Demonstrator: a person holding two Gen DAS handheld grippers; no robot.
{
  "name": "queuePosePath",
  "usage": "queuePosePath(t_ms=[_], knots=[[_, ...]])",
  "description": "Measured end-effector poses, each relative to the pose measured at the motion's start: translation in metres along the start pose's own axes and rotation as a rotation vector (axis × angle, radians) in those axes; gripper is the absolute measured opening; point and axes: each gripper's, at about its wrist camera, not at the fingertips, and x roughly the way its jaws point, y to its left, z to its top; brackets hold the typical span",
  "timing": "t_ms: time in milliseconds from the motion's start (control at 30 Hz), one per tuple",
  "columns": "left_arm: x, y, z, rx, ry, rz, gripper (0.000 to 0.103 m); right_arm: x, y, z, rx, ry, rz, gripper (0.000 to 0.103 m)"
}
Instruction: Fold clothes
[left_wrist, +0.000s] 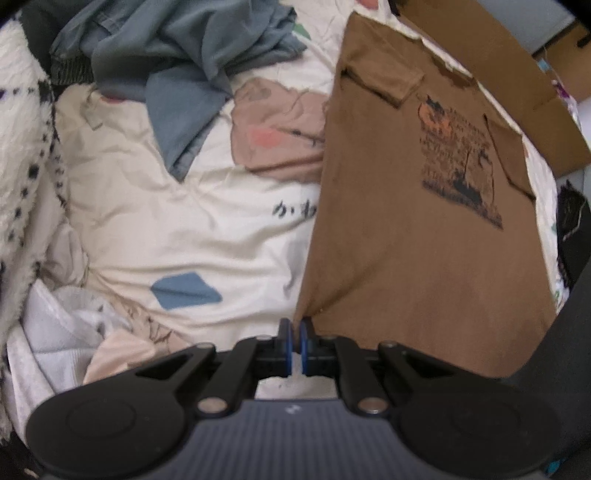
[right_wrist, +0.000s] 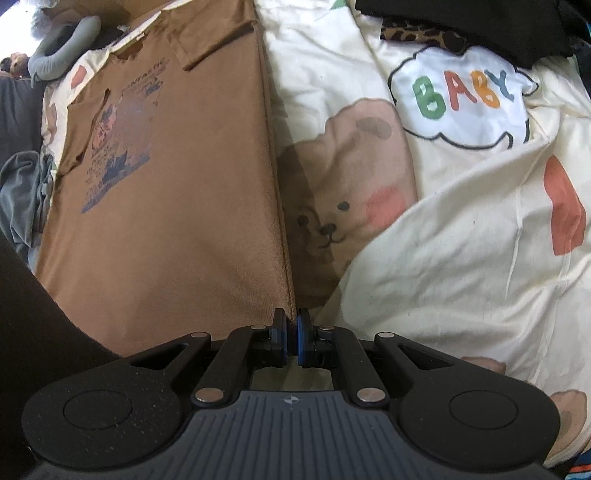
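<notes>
Holding the brown cotton T-shirt with the dark printed graphic (left_wrist: 417, 206) by its two near corners, you have it stretched flat between your hands over the cream quilt printed with bears and coloured patches (left_wrist: 192, 229). The left gripper (left_wrist: 294, 338) has its blue-padded fingers pressed together on the shirt's near left corner, and the right gripper (right_wrist: 291, 334) pinches the near right corner the same way. That pairing makes sense: with both sleeves already turned in across the chest, the shirt is a long narrow panel, and a grip at each hem corner lets you carry the hem toward the collar in one even fold, which looks to be the step in hand.

Around you, a rumpled grey-blue garment (left_wrist: 184, 55) lies heaped at the far left of the quilt, well apart from the shirt, and a white fleecy blanket with black specks (left_wrist: 26, 155) edges the left side. A flat brown cardboard sheet (left_wrist: 517, 81) sits beyond the collar end, just beside it. On the right, black fabric over a leopard-print strip (right_wrist: 424, 35) lies at the far edge, and the quilt humps up in a thick fold (right_wrist: 461, 258) near your right hand. The cardboard is what could crowd you if the folded hem overshoots the collar; the path over the shirt itself looks open.
</notes>
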Motion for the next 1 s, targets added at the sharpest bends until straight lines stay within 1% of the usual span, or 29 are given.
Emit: queuePosePath(t_ms=[133, 333, 533, 600, 800, 1000], knots=[[-0.011, -0.007, 0.02, -0.019, -0.06, -0.029, 0.004, -0.01, 0.004, 0.016, -0.006, -0.037, 0.024, 0.003], [-0.026, -0.024, 0.053, -0.017, -0.145, -0.058, 0.004, -0.032, 0.017, 0.048, -0.021, -0.116, 0.059, 0.003], [-0.043, -0.031, 0.08, -0.018, -0.204, -0.077, 0.004, -0.05, 0.034, 0.079, -0.051, -0.18, 0.09, 0.003], [-0.049, -0.036, 0.087, -0.005, -0.233, -0.075, 0.004, -0.055, 0.04, 0.087, -0.061, -0.194, 0.093, 0.003], [-0.064, -0.051, 0.111, 0.024, -0.295, -0.101, 0.004, -0.071, 0.059, 0.111, -0.083, -0.249, 0.102, 0.003], [-0.074, -0.062, 0.145, 0.047, -0.347, -0.107, 0.004, -0.086, 0.078, 0.138, -0.117, -0.307, 0.122, 0.003]])
